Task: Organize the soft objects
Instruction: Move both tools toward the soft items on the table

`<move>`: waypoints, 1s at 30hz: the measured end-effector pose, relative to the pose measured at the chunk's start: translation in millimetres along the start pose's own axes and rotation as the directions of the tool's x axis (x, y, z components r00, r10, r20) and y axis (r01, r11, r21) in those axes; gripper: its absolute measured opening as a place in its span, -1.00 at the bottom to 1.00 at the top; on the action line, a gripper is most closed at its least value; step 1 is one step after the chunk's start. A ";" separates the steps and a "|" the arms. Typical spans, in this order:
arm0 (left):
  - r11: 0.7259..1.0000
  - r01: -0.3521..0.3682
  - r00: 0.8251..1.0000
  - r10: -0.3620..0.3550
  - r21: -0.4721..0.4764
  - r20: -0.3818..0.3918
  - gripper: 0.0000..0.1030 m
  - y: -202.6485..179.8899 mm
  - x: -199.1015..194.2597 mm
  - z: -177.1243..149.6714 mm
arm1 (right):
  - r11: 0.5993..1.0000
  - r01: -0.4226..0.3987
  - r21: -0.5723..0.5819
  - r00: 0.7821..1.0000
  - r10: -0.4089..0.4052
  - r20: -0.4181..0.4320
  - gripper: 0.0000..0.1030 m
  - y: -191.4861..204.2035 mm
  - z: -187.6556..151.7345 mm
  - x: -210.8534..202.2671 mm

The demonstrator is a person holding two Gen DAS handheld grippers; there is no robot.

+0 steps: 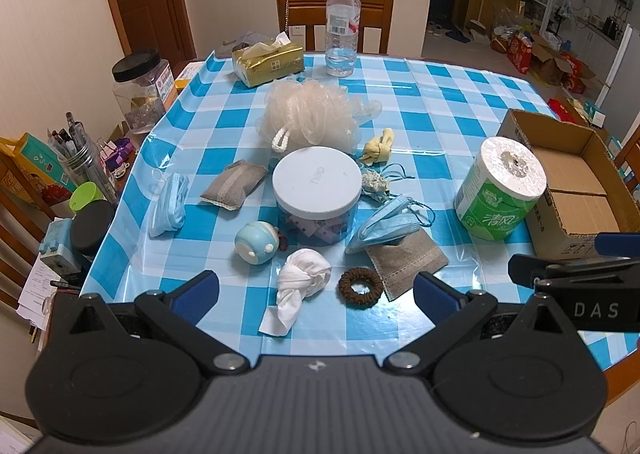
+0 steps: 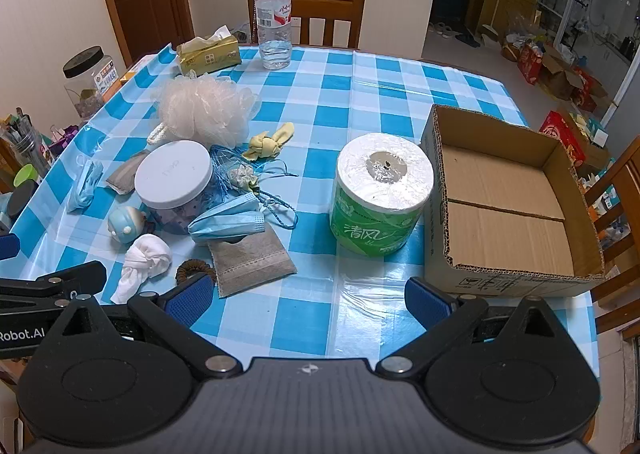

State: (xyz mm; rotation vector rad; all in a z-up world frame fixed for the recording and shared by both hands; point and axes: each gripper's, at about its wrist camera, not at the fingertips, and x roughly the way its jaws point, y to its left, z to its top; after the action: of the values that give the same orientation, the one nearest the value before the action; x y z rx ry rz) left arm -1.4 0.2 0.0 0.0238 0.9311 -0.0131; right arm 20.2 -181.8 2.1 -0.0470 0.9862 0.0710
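Here, knotted white cloth (image 1: 303, 274) just beyond wide-spread, empty left fingers (image 1: 200, 290)

Scrunchie (image 2: 191, 269) half hidden behind left finger in right view. Jar (image 1: 316, 196) covers part of the net bag (image 2: 228, 162). Box (image 1: 568, 190) cut by the frame edge in left view. Jar contents unreadable.
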 end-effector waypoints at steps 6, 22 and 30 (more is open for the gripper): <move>1.000 -0.001 1.000 0.001 0.000 0.001 0.99 -3.1 0.4 2.3 | 1.000 -0.001 0.001 1.000 0.001 0.000 1.00 -0.3 0.8 0.4; 1.000 0.001 1.000 -0.001 0.003 0.003 0.99 -6.5 -5.0 10.5 | 1.000 0.001 -0.004 1.000 -0.001 0.011 1.00 -3.3 2.0 -2.1; 1.000 0.000 1.000 0.000 0.004 0.004 0.99 -7.0 -5.0 10.2 | 1.000 0.002 -0.004 1.000 -0.002 0.011 1.00 -3.2 2.2 -1.7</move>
State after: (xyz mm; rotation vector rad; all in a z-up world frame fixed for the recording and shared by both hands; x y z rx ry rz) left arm 3.6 -7.1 10.0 0.0273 0.9274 -0.0148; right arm 21.3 -184.8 4.8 -0.0506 0.9752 0.0713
